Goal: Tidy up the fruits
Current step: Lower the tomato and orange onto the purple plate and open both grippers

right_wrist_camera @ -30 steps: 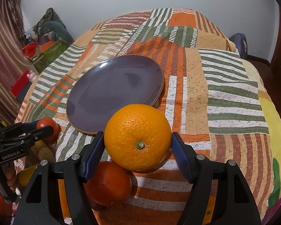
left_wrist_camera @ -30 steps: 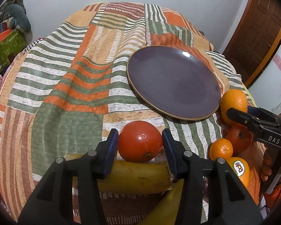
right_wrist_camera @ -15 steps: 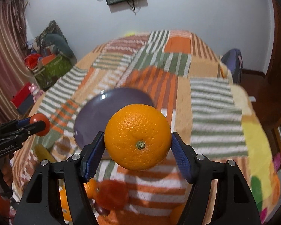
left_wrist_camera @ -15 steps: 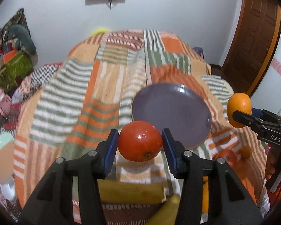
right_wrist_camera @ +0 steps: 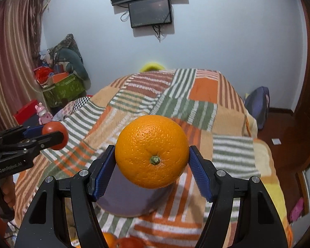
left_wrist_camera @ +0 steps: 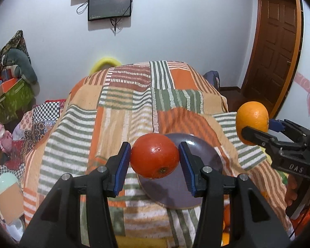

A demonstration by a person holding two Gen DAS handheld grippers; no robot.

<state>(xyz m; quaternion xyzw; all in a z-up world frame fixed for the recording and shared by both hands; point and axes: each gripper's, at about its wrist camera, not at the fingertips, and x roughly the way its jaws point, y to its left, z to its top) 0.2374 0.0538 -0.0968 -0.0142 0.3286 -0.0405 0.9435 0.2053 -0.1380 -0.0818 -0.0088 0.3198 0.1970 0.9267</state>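
My left gripper (left_wrist_camera: 155, 160) is shut on a red tomato (left_wrist_camera: 155, 157) and holds it high above the bed. My right gripper (right_wrist_camera: 152, 162) is shut on a large orange (right_wrist_camera: 152, 150), also lifted; the orange also shows in the left wrist view (left_wrist_camera: 252, 119). The tomato also shows at the left of the right wrist view (right_wrist_camera: 57, 132). A purple plate (left_wrist_camera: 175, 192) lies on the striped blanket below both fruits, partly hidden behind them; it also shows in the right wrist view (right_wrist_camera: 124, 198). More orange and red fruits (right_wrist_camera: 122, 241) lie at the near edge.
The bed wears a patchwork striped blanket (left_wrist_camera: 124, 113). A green box with clutter (left_wrist_camera: 10, 99) stands at the left wall. A wooden door (left_wrist_camera: 277, 47) is at the right. A screen (left_wrist_camera: 109, 4) hangs on the far wall.
Both grippers have risen well above the bed with their fruits. The plate and blanket now look smaller and lower in both views. The fruits stay gripped.
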